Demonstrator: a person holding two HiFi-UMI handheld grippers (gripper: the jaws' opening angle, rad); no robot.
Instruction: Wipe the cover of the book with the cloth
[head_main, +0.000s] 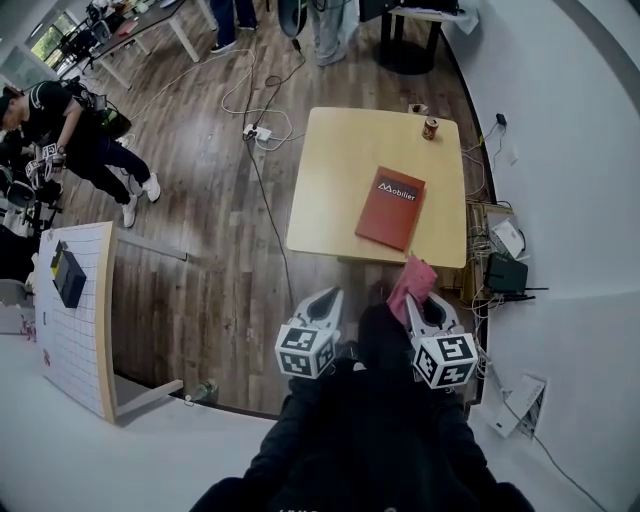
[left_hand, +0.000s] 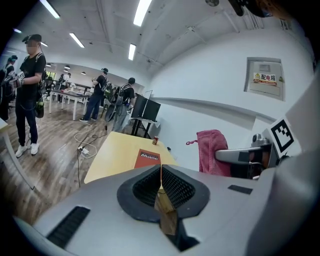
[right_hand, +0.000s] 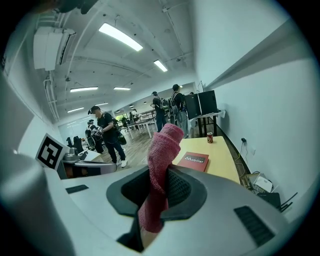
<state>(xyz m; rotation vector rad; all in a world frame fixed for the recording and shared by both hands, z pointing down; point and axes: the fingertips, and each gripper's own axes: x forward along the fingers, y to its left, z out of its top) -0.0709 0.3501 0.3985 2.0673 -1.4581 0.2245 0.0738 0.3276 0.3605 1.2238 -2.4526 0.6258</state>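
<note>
Clamping pink cloth (right_hand: 162, 150) — right gripper (head_main: 418, 305) | left gripper (left_hand: 161, 175) closed, empty | book (head_main: 391, 207), can (head_main: 430, 128) on table (head_main: 340, 170)

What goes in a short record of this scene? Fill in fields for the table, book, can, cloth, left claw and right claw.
table: light wood, standing on a wooden floor beside a white wall
book: red, lying flat on the table, cover up, untouched
can: upright near the table's far corner, apart from the book
cloth: pink, bunched, in the air short of the book
left claw: shut, empty
right claw: shut on the cloth
</note>
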